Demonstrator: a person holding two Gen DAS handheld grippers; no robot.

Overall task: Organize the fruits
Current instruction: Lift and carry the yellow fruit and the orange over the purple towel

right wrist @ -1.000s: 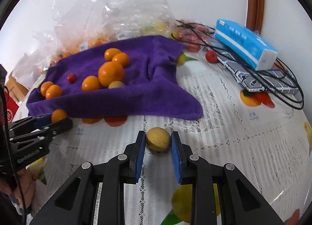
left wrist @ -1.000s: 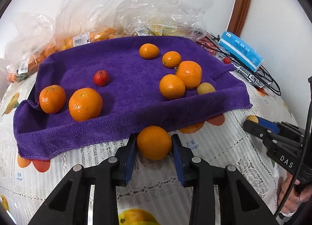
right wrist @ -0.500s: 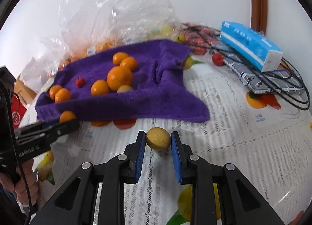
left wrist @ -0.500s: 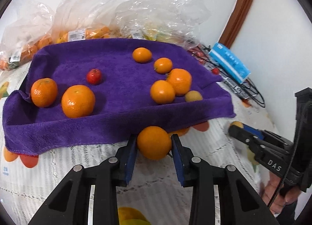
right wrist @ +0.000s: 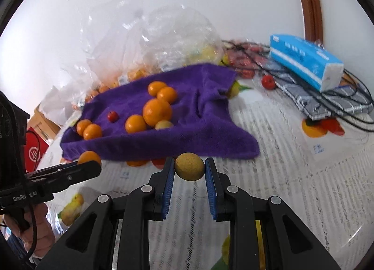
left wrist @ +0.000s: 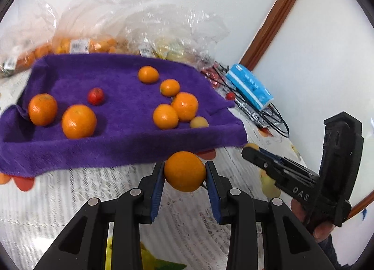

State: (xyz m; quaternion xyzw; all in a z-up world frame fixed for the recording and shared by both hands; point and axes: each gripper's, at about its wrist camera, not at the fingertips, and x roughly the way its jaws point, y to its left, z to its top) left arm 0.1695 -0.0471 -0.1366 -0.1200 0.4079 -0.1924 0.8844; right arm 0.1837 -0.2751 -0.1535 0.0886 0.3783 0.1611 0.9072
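Observation:
My left gripper [left wrist: 185,171] is shut on an orange [left wrist: 184,169] and holds it above the tablecloth, just in front of the purple towel [left wrist: 116,139]. My right gripper [right wrist: 189,169] is shut on a small yellow-brown fruit [right wrist: 189,169], lifted near the towel's front corner [right wrist: 210,139]. Several oranges, a small red fruit [left wrist: 95,96] and a pale yellow fruit [left wrist: 199,122] lie on the towel. The right gripper also shows in the left wrist view [left wrist: 253,150], and the left gripper in the right wrist view [right wrist: 90,162].
Clear plastic bags of fruit [left wrist: 98,38] stand behind the towel by the wall. A blue tissue pack [right wrist: 303,60], black cables and a grey pouch [right wrist: 313,101] lie at the right. A loose red fruit [right wrist: 267,81] sits near them. The lace tablecloth [right wrist: 292,176] covers the table.
Both grippers have risen and tilted, carrying their fruit up from the tablecloth. The left view has swung to the right. Both grips are unchanged.

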